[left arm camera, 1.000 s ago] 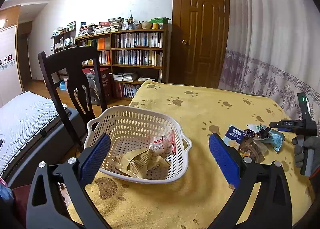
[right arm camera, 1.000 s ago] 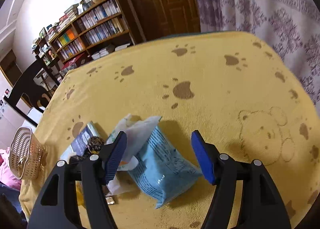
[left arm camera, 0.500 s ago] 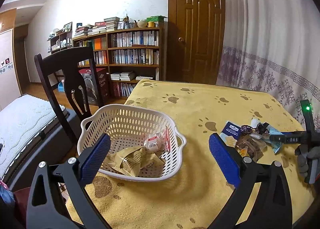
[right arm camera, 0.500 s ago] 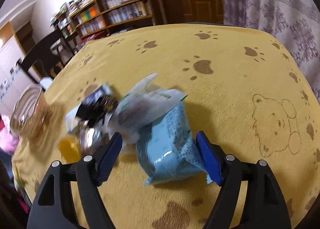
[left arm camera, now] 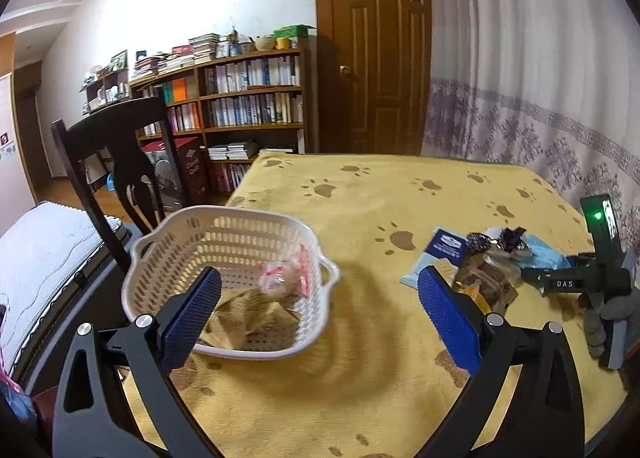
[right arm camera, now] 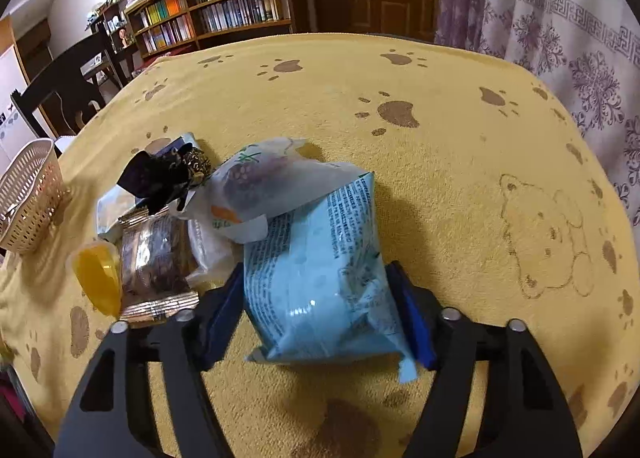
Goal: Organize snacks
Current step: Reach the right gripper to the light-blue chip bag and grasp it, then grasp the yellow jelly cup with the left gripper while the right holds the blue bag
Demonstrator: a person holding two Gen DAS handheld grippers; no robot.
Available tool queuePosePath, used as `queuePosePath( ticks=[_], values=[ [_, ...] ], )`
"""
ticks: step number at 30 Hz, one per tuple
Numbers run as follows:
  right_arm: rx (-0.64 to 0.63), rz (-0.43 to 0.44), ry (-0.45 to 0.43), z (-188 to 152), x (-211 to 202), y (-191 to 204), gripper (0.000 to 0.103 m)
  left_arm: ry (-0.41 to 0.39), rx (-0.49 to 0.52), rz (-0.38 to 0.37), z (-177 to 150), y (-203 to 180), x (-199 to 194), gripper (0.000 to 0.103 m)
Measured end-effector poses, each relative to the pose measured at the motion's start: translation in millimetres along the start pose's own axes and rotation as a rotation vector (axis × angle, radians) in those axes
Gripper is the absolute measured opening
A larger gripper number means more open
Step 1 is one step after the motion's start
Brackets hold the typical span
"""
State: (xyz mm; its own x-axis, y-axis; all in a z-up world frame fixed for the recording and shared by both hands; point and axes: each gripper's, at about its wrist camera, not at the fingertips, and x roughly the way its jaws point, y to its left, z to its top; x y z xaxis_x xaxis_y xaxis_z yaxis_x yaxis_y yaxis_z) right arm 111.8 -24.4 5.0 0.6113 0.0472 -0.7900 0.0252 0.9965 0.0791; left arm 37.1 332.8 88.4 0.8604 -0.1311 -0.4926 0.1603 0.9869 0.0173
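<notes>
A table (left arm camera: 360, 398) covered by a yellow paw-print cloth fills the lower half of both views, with a pale patterned curtain (left arm camera: 540, 78) at the right of the frame, a brown door (left arm camera: 374, 54) beside it and a loaded bookshelf (left arm camera: 240, 106) at the upper left. A dark wooden chair (left arm camera: 116, 162) stands at the table's left edge. In the left wrist view a white perforated basket (left arm camera: 168, 258) sits left of centre on the cloth, holding a crumpled tan wrapper (left arm camera: 248, 314) and a clear packet with red print (left arm camera: 282, 278). The left gripper (left arm camera: 320, 314) hangs low in the frame, its blue-padded jaws wide apart and holding nothing, one pad in front of the basket's near wall. The snack pile lies at the right of that view, well apart from the basket. In the right wrist view the light blue snack bag (right arm camera: 320, 278) lies at lower centre, and the right gripper (right arm camera: 320, 314) has its jaws pressed against the bag's two sides. A white pouch with a purple fruit picture (right arm camera: 260, 186) overlaps the bag's upper left corner. Left of it lie a brown foil-edged snack bar (right arm camera: 156, 262), a black twisted wrapper (right arm camera: 160, 174) and a small orange jelly cup (right arm camera: 96, 274) touching the bar
</notes>
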Motion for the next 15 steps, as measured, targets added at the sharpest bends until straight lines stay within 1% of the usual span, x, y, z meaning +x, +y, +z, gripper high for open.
queuePosePath(
  ticks=[3,10,15],
  values=[
    [-0.017,-0.017,-0.014,-7.1,-5.1,1.0,0.06,0.021,0.032,-0.013,-3.2,-13.5,7.2,0.1],
    [0.021,-0.06,-0.05,-25.5,-21.2,-16.9,0.058,0.091,0.118,-0.062,-14.5,-57.9,31.2,0.1],
    [0.073,-0.038,-0.066,-38.8,-28.9,-36.4,0.059,0.124,0.192,-0.12,-24.7,-93.7,48.2,0.1]
  ],
)
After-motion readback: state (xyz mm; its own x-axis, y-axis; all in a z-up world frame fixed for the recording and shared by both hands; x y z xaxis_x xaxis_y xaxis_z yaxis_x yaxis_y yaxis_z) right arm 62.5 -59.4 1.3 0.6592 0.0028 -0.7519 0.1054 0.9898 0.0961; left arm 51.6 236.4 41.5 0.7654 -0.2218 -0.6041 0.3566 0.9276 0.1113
